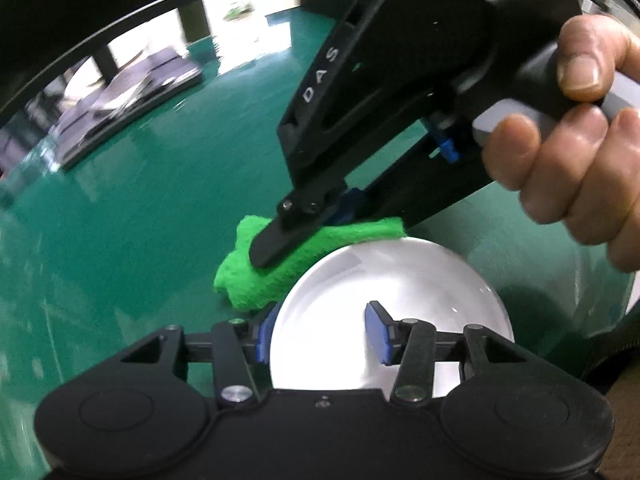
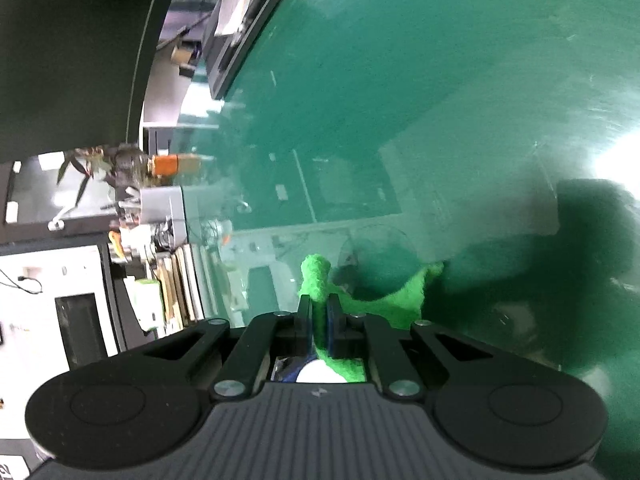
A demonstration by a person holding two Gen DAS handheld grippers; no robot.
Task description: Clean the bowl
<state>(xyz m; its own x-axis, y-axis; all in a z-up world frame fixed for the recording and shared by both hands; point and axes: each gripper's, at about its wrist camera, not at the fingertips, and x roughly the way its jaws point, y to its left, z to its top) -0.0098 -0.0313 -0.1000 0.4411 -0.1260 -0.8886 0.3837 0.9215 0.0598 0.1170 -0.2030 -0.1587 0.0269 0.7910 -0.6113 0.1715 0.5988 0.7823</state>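
A white bowl (image 1: pixel 392 280) stands on the green table just ahead of my left gripper (image 1: pixel 320 332). That gripper is open and straddles the bowl's left rim: one blue pad (image 1: pixel 265 336) is outside it and the other pad (image 1: pixel 378 332) hangs inside, not pressing. My right gripper (image 1: pixel 268 258), held by a hand (image 1: pixel 580 140), is shut on a bright green cloth (image 1: pixel 248 284) at the bowl's far left edge. In the right wrist view the right gripper (image 2: pixel 320 308) pinches the cloth (image 2: pixel 316 272), whose loose end trails right. A sliver of the bowl (image 2: pixel 320 374) shows under the jaws.
The glossy green table (image 1: pixel 160 208) spreads around the bowl. Flat dark trays (image 1: pixel 120 100) lie at its far left edge. Beyond the table edge in the right wrist view stand shelves with clutter (image 2: pixel 152 272) and an orange object (image 2: pixel 168 164).
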